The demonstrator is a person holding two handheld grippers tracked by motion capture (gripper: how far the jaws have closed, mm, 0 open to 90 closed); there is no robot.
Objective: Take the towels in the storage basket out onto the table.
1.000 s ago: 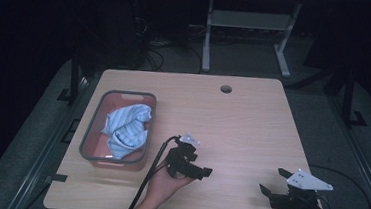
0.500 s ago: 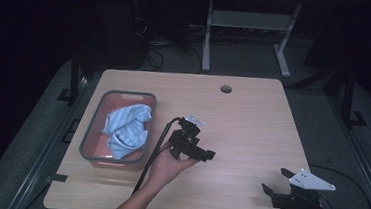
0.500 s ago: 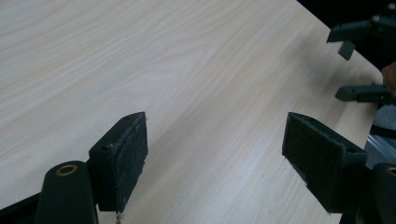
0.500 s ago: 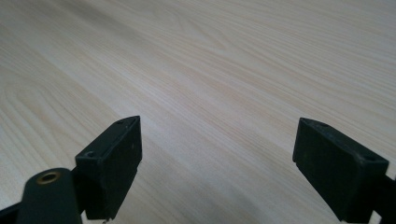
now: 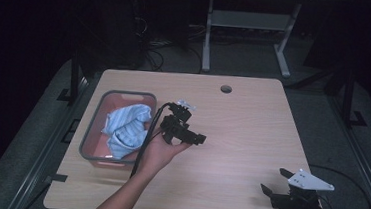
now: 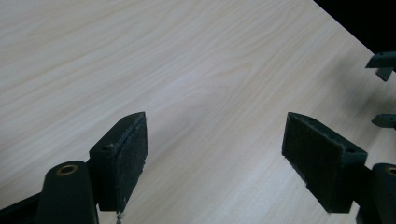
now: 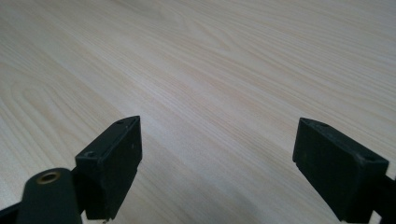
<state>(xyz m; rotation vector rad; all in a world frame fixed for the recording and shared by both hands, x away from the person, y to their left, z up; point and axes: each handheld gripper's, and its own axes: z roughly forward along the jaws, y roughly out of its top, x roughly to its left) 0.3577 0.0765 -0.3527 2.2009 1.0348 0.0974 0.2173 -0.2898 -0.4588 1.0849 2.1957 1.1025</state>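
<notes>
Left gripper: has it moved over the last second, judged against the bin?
Yes. The left gripper has moved up the table, away from the near edge, alongside the bin.

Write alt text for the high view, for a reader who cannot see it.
A person's left gripper, jaws open, hovers over a wooden table just right of a grey bin that holds a crumpled blue cloth. The right gripper, also open, sits near the table's front right corner. The room behind is dark.

Your light wooden table (image 5: 253, 115), a round cable hole (image 5: 226, 89) near its far edge; a grey-rimmed bin (image 5: 93, 122) at your left, holding what looks like crumpled blue cloth (image 5: 125, 126)
</notes>
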